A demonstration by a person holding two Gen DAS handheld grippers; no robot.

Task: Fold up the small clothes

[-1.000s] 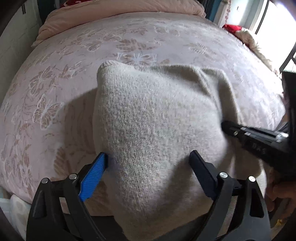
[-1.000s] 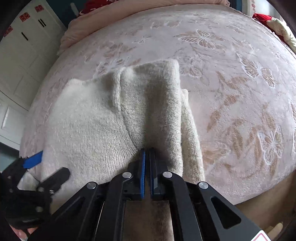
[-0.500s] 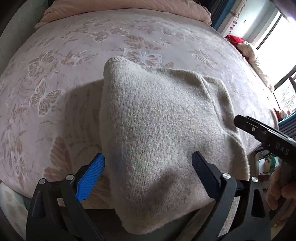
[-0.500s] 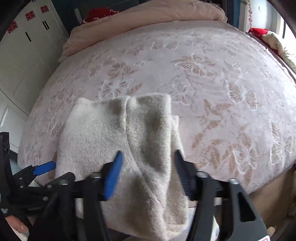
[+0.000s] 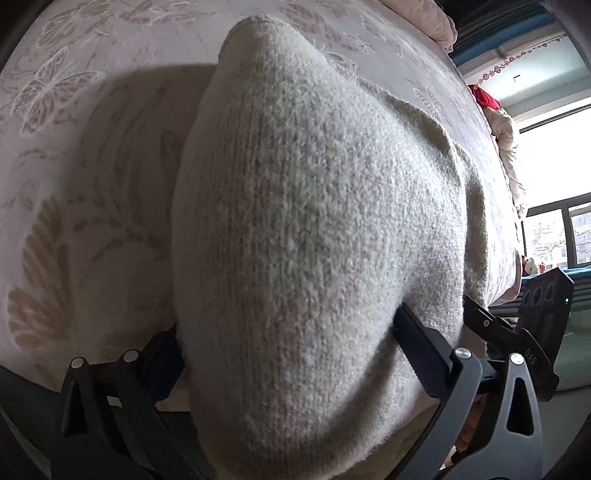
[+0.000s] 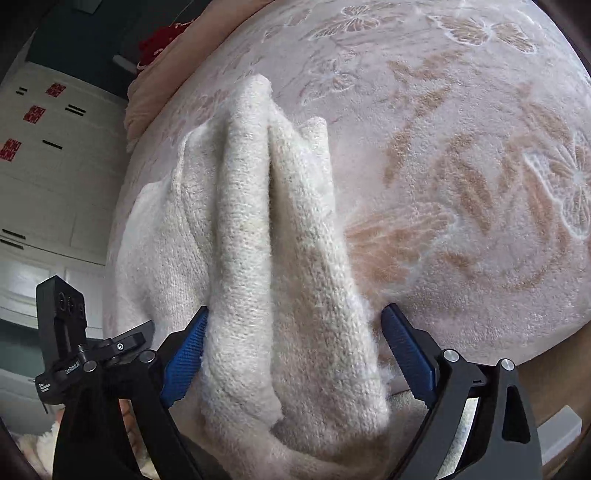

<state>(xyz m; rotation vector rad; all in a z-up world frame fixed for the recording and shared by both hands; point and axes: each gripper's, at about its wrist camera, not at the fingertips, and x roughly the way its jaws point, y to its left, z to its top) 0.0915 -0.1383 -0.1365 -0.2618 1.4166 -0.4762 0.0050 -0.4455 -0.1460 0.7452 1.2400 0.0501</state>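
Note:
A folded cream knit sweater point(image 5: 303, 221) lies on the bed near its front edge and fills the left wrist view. My left gripper point(image 5: 291, 350) hovers low over its near end, jaws opening wide, with the sweater's bulk between the fingers and the left pad partly hidden by the knit. In the right wrist view the sweater point(image 6: 280, 236) shows two long raised folds. My right gripper point(image 6: 295, 354) straddles the near end of those folds, its jaws opening and the blue pads beside the knit. Each gripper shows at the edge of the other's view.
The bed is covered with a pink plush blanket with butterfly patterns point(image 6: 461, 184). A peach quilt point(image 5: 436, 22) and a red item point(image 6: 162, 40) lie at the far end. White cupboards point(image 6: 44, 166) stand to the left, and a bright window point(image 5: 554, 177) is at the right.
My right gripper, shut on a sweater fold a second ago, has opened wide. Both grippers have sunk closer to the sweater and rolled; the left jaws spread a little more.

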